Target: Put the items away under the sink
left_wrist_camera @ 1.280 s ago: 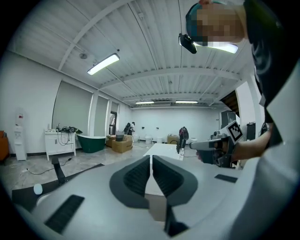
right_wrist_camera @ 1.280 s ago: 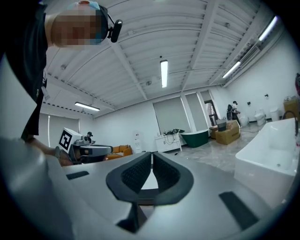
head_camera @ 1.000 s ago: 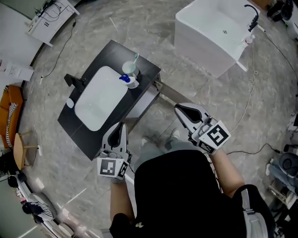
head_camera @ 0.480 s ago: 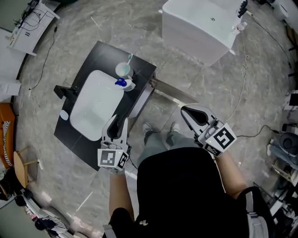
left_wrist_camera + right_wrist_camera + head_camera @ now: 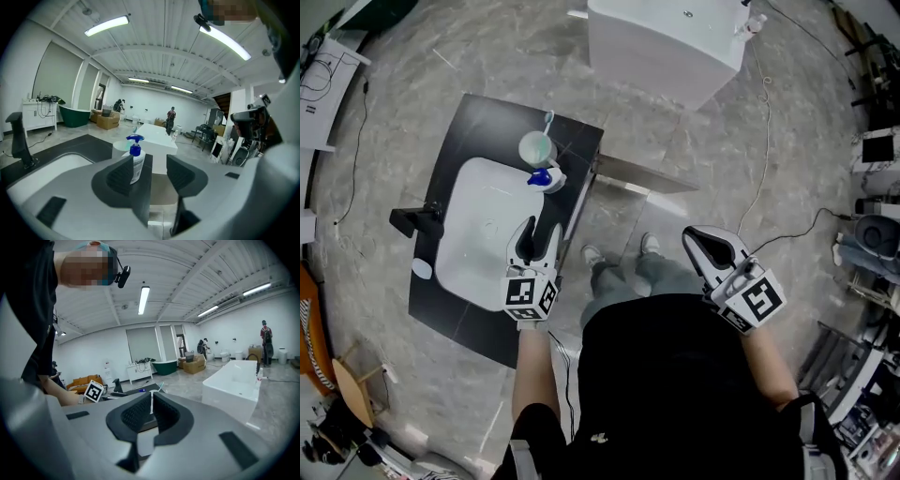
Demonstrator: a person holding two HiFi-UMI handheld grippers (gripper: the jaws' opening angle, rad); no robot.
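A soap bottle with a blue pump and a pale green cup holding a toothbrush stand on the black vanity top, at the far right of the white basin. My left gripper is open and empty, over the basin's right edge, a short way before the bottle. In the left gripper view the bottle shows just past the left jaw of that gripper. My right gripper hangs over the floor, right of the vanity, shut and empty.
A black faucet stands at the basin's left. A thin grey panel sticks out from the vanity's right side. A white bathtub stands beyond. Cables cross the floor, and equipment crowds the right edge.
The person has stepped closer to the vanity. My left gripper has moved forward from the vanity's front edge to over the basin, nearer the soap bottle. The right gripper stays shut.
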